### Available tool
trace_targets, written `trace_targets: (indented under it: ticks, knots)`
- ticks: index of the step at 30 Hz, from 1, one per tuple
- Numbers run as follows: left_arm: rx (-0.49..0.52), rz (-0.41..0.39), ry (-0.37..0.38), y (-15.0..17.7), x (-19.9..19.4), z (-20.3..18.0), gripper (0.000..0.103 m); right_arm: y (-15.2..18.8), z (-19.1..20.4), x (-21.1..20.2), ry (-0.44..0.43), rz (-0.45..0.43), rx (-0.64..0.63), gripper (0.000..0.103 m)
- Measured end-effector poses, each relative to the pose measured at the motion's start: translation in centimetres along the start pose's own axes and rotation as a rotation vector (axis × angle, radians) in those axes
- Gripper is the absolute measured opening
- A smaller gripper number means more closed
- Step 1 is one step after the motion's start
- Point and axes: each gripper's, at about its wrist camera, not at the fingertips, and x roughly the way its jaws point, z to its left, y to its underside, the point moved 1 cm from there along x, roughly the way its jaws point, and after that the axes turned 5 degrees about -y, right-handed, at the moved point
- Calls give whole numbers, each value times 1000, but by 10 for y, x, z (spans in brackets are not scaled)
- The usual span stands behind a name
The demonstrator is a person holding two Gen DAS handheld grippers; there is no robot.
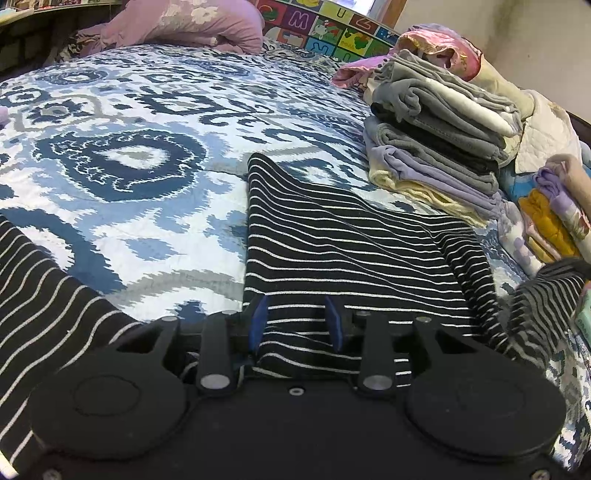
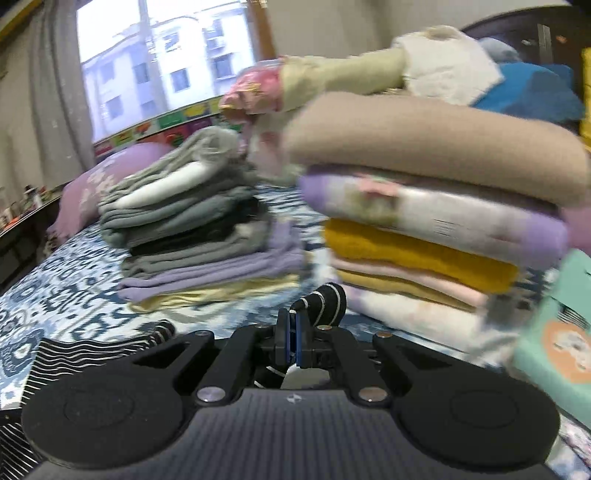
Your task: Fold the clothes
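Note:
A black garment with thin white stripes [image 1: 332,243] lies spread on the blue-and-white patterned bedspread [image 1: 129,147]. My left gripper [image 1: 295,321] is open, its blue fingertips [image 1: 257,321] resting over the garment's near edge. Another striped part [image 1: 44,295] lies at the left. My right gripper [image 2: 291,341] is shut on a bunched piece of the striped garment [image 2: 327,302], held just above the bed; this lifted part shows blurred at the right of the left wrist view [image 1: 543,299]. More of the garment [image 2: 92,350] lies at lower left.
A stack of folded grey, lilac and yellow clothes [image 1: 436,133] [image 2: 199,236] sits at the right of the bed. A second stack with beige, floral and mustard pieces [image 2: 424,221] [image 1: 554,214] stands close ahead of the right gripper. A purple floral pillow [image 1: 192,22] lies at the head.

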Motion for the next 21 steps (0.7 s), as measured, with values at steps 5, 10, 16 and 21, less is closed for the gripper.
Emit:
trace_targets:
  ticks: [5, 10, 16, 21]
  knots:
    - [12, -1, -6, 1, 0, -1, 33, 10, -36, -22, 63, -11, 58, 5]
    - [24, -2, -11, 2, -1, -3, 33, 14, -64, -39, 105, -21, 113, 5]
    - [53, -3, -20, 5, -2, -6, 33, 25, -87, -45, 130, 19, 172, 5]
    - [68, -7, -28, 7, -3, -8, 33, 38, -105, -45, 141, 70, 233, 5]
